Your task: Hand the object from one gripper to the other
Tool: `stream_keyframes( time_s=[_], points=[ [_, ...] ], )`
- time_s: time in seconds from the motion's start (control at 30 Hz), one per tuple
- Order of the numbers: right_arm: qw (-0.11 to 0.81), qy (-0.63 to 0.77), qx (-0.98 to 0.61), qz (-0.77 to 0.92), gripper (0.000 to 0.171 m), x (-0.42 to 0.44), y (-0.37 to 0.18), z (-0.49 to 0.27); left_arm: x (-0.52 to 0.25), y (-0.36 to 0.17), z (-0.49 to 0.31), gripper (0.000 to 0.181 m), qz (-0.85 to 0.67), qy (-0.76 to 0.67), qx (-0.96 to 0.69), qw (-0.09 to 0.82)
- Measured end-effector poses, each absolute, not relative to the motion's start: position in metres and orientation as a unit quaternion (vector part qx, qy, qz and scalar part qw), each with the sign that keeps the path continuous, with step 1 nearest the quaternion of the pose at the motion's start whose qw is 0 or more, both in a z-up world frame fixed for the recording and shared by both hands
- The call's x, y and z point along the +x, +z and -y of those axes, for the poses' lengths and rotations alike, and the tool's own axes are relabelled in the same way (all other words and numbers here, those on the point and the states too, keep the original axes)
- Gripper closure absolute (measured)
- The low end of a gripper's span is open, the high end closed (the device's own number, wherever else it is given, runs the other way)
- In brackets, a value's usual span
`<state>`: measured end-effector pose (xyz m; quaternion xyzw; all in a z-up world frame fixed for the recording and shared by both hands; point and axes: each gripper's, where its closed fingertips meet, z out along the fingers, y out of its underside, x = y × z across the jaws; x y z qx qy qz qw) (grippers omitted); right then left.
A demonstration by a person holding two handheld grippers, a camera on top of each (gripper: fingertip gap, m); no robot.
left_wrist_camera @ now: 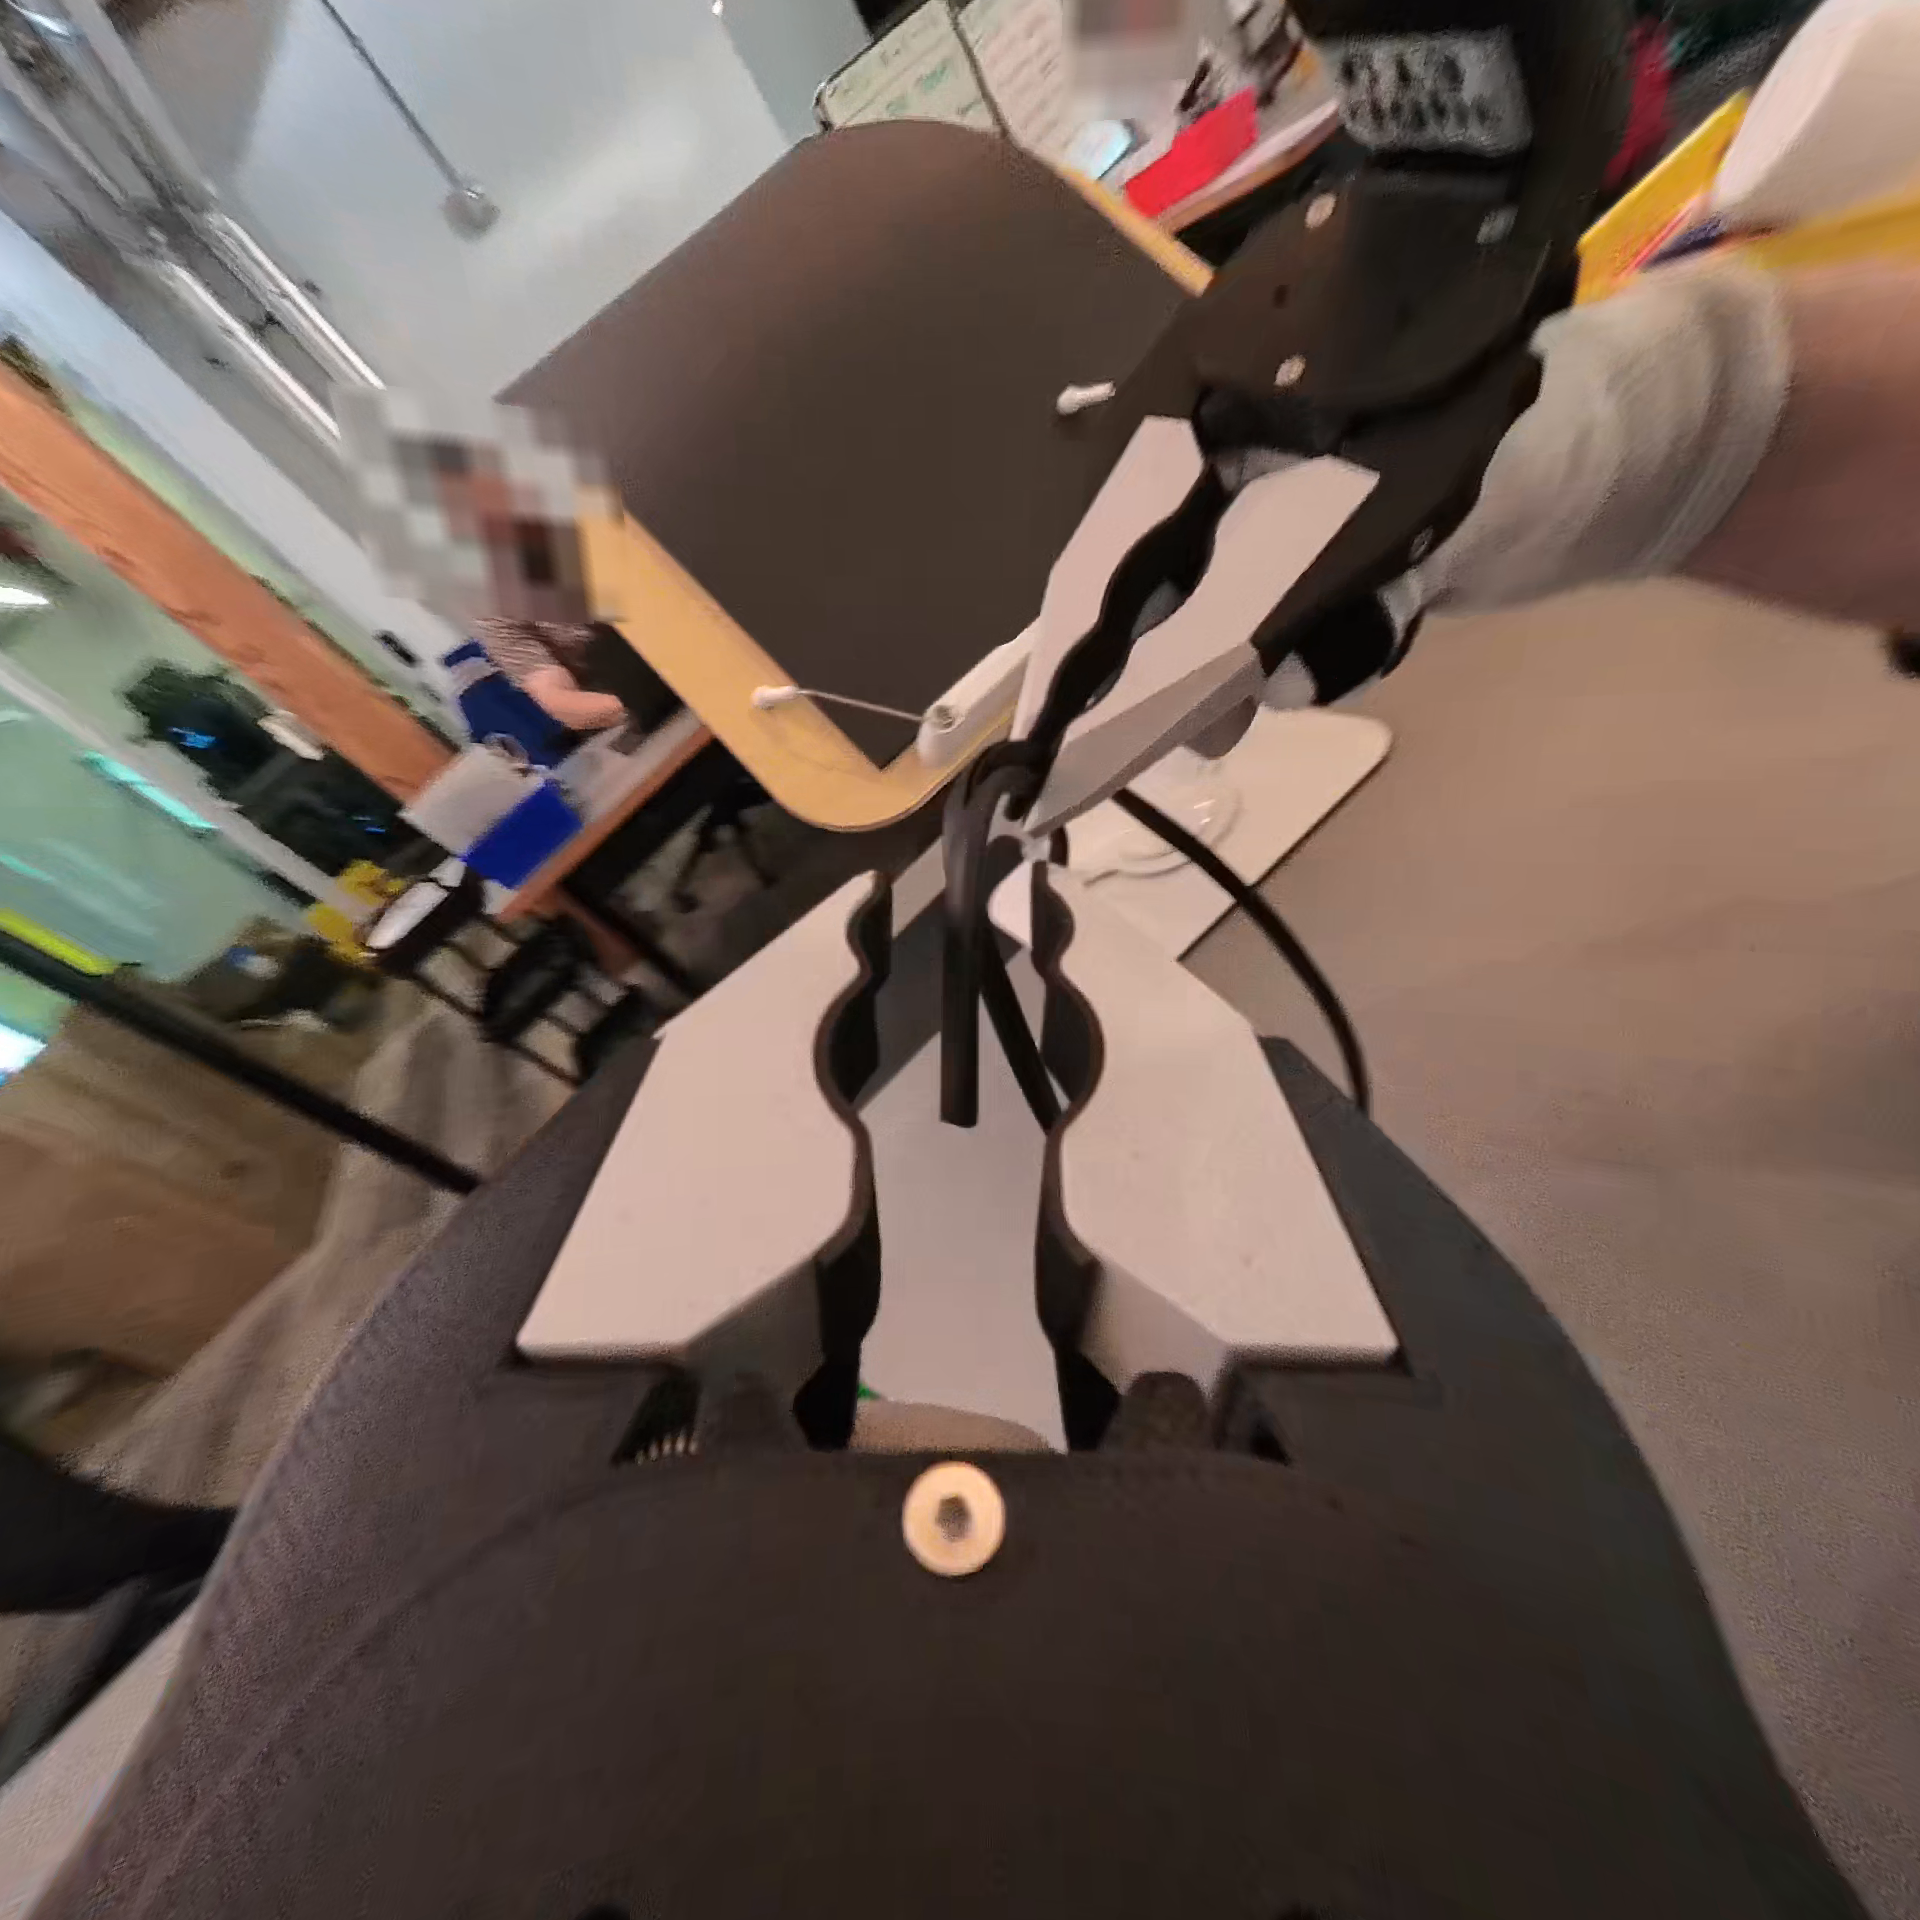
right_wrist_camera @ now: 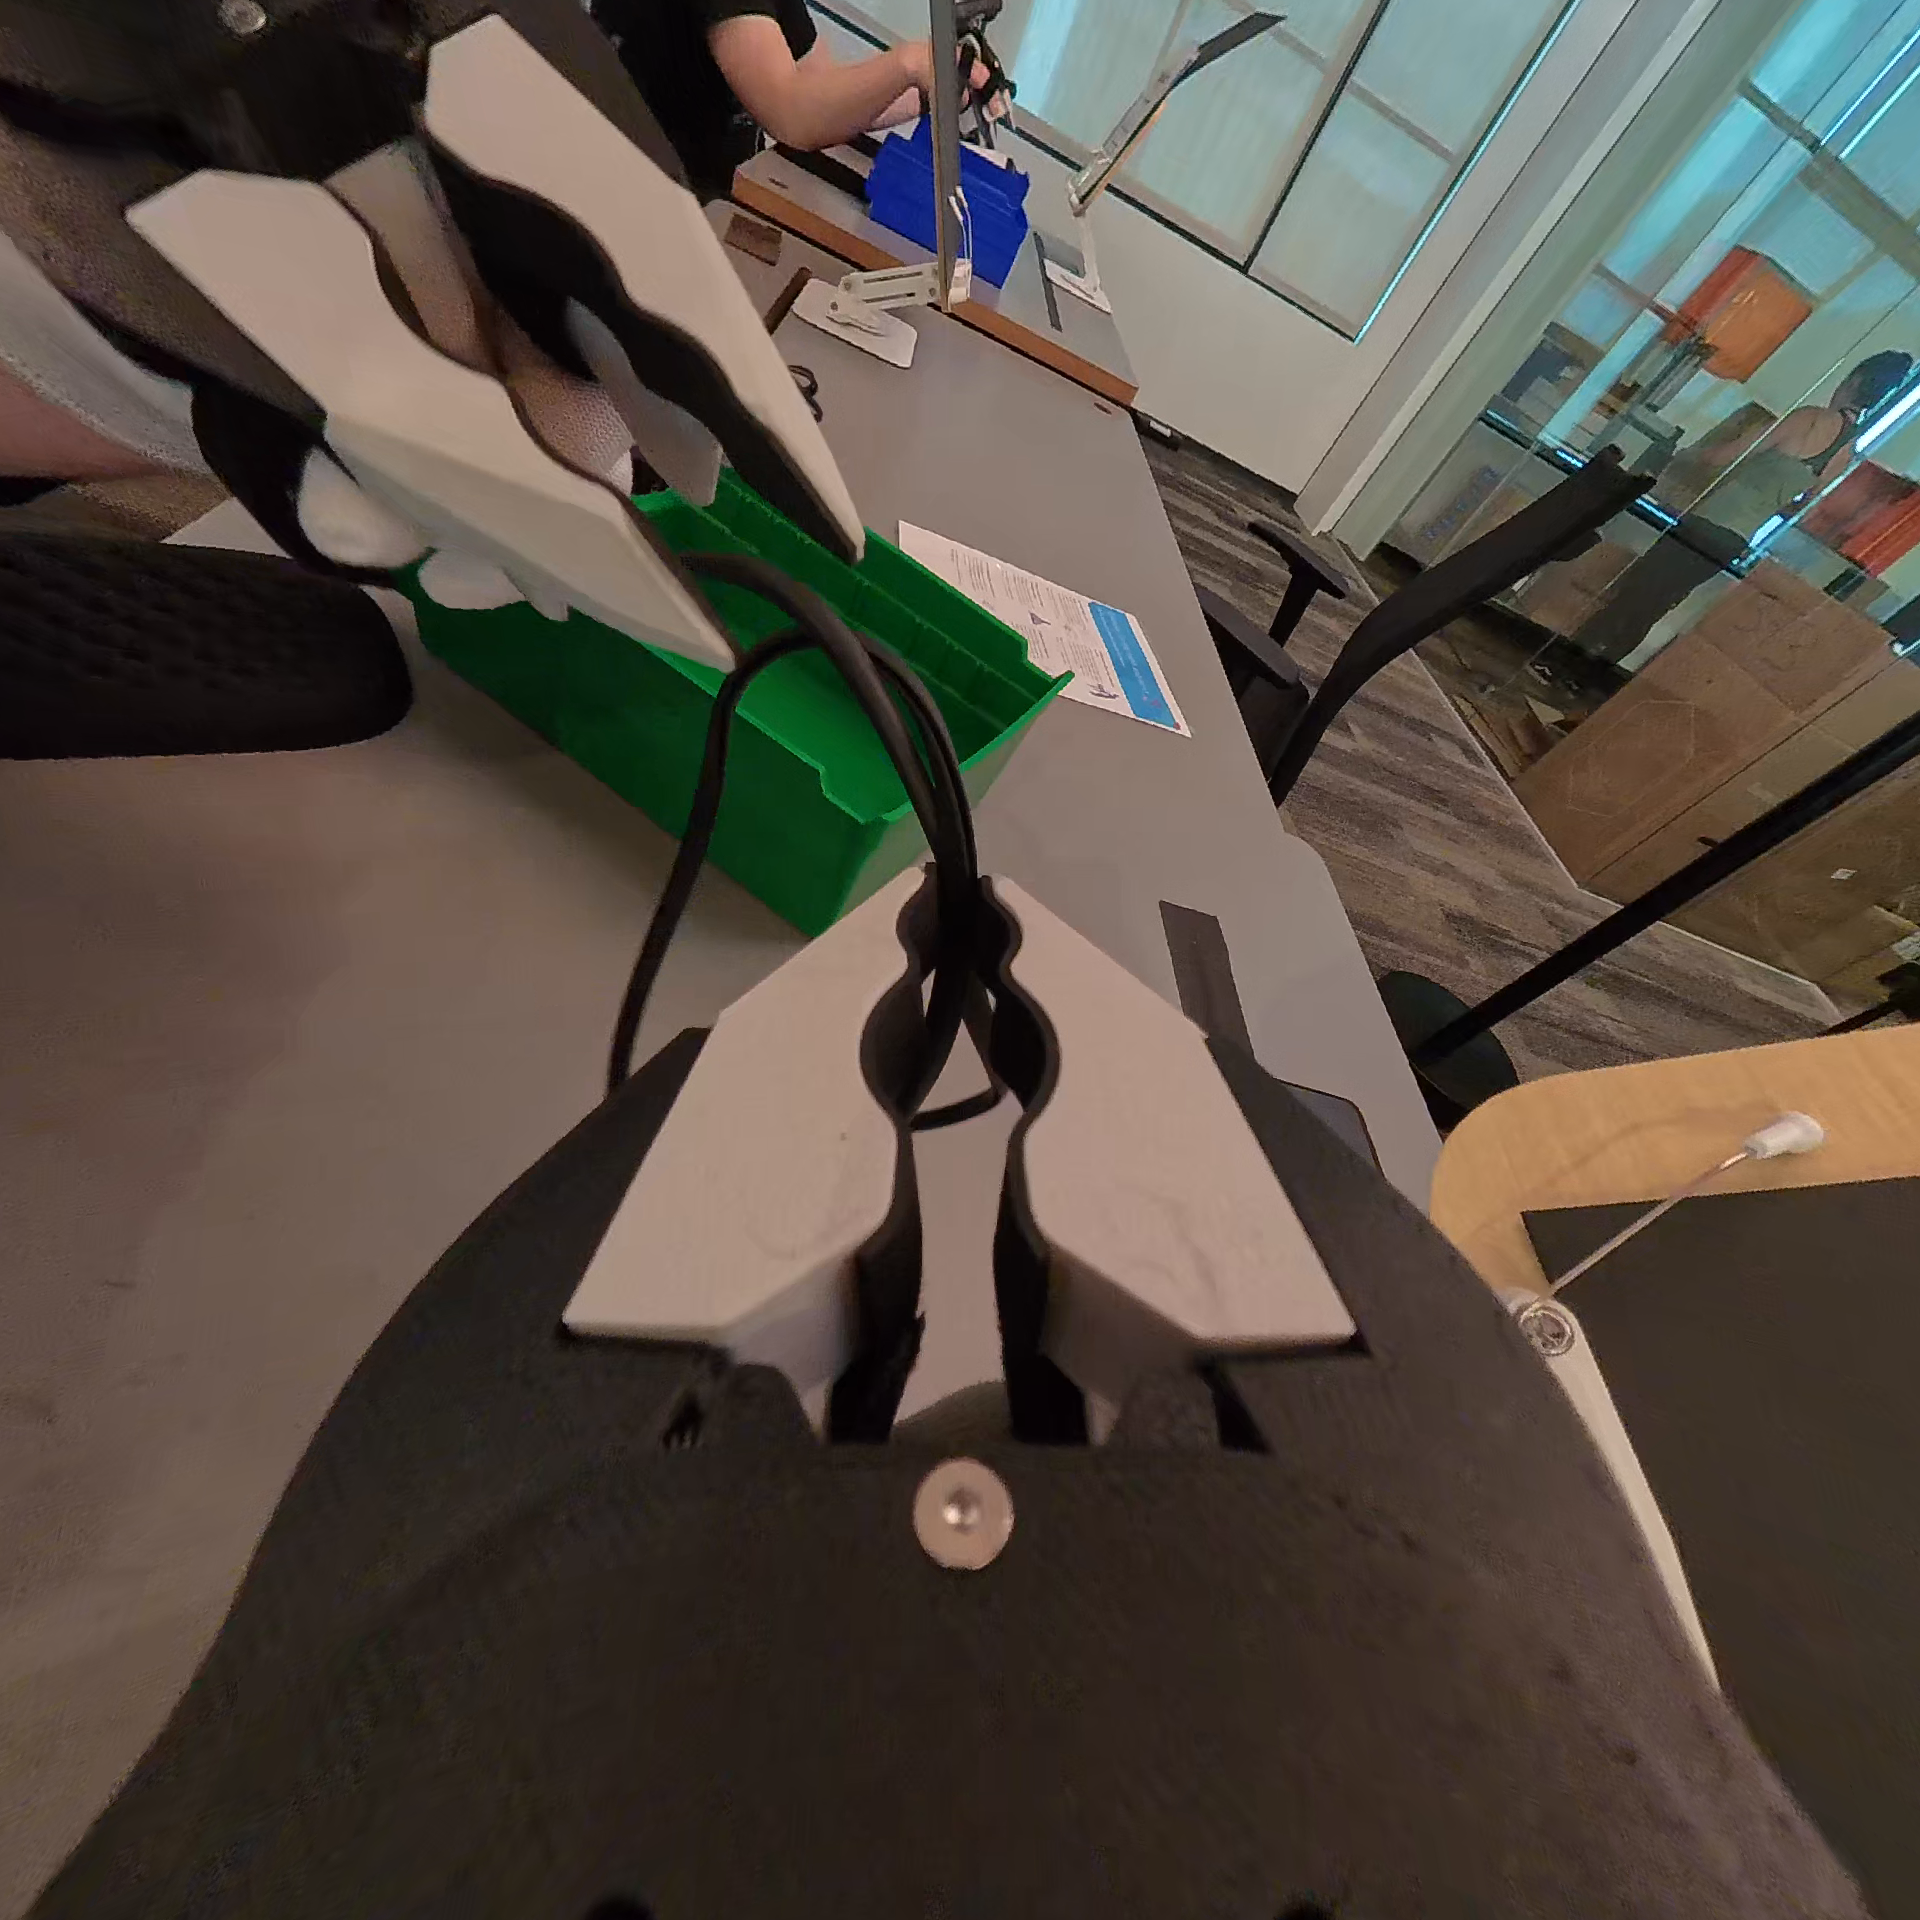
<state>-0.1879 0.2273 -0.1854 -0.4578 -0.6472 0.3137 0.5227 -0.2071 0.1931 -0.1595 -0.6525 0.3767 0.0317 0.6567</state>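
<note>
A thin black cable [left_wrist_camera: 958,997] hangs in a loop between the two grippers. My right gripper [right_wrist_camera: 956,902] is shut on the cable [right_wrist_camera: 902,717] near its fingertips; in the left wrist view it [left_wrist_camera: 1013,795] comes in from the upper right, held by a gloved hand [left_wrist_camera: 1621,447]. My left gripper [left_wrist_camera: 961,904] is open, and the cable's free end hangs in the gap between its fingers without being pinched. In the right wrist view the left gripper [right_wrist_camera: 795,597] is at the upper left, jaws apart, with the cable's loop passing between its tips.
A green bin [right_wrist_camera: 790,800] and a printed sheet [right_wrist_camera: 1081,644] lie on the grey table [right_wrist_camera: 260,1039] below the grippers. A dark divider panel with a wooden edge [left_wrist_camera: 831,416] stands behind. A monitor stand base [left_wrist_camera: 1309,769] and black chairs [right_wrist_camera: 1455,623] are nearby. The grippers' ends are close to 5 centimetres from one another.
</note>
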Motion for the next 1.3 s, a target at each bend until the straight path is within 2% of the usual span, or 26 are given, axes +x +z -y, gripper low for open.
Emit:
stream_keyframes(
  time_s=[0.1, 0.2, 0.43, 0.77, 0.97, 1.1, 1.3],
  points=[
    [0.522, 0.312, -0.458, 0.648, 0.169, -0.187, -0.184, -0.227, -0.209, -0.160, -0.196, 0.173, -0.379, 0.087, -0.643, 0.660],
    [0.522, 0.315, -0.458, 0.647, 0.169, -0.186, -0.183, -0.227, -0.209, -0.155, -0.194, 0.178, -0.379, 0.099, -0.635, 0.666],
    [0.520, 0.351, -0.453, 0.633, 0.169, -0.187, -0.179, -0.224, -0.209, -0.145, -0.194, 0.178, -0.396, 0.111, -0.633, 0.656],
    [0.515, 0.433, -0.434, 0.599, 0.168, -0.187, -0.168, -0.217, -0.224, -0.102, -0.197, 0.179, -0.382, 0.113, -0.628, 0.669],
    [0.522, 0.413, -0.444, 0.599, 0.170, -0.182, -0.172, -0.228, -0.246, -0.076, -0.196, 0.179, -0.348, 0.114, -0.625, 0.690],
    [0.531, 0.402, -0.443, 0.600, 0.170, -0.176, -0.166, -0.230, -0.261, -0.075, -0.193, 0.179, -0.327, 0.100, -0.636, 0.692],
    [0.542, 0.396, -0.445, 0.593, 0.170, -0.168, -0.153, -0.231, -0.263, -0.104, -0.191, 0.178, -0.330, 0.066, -0.666, 0.665]
  ],
)
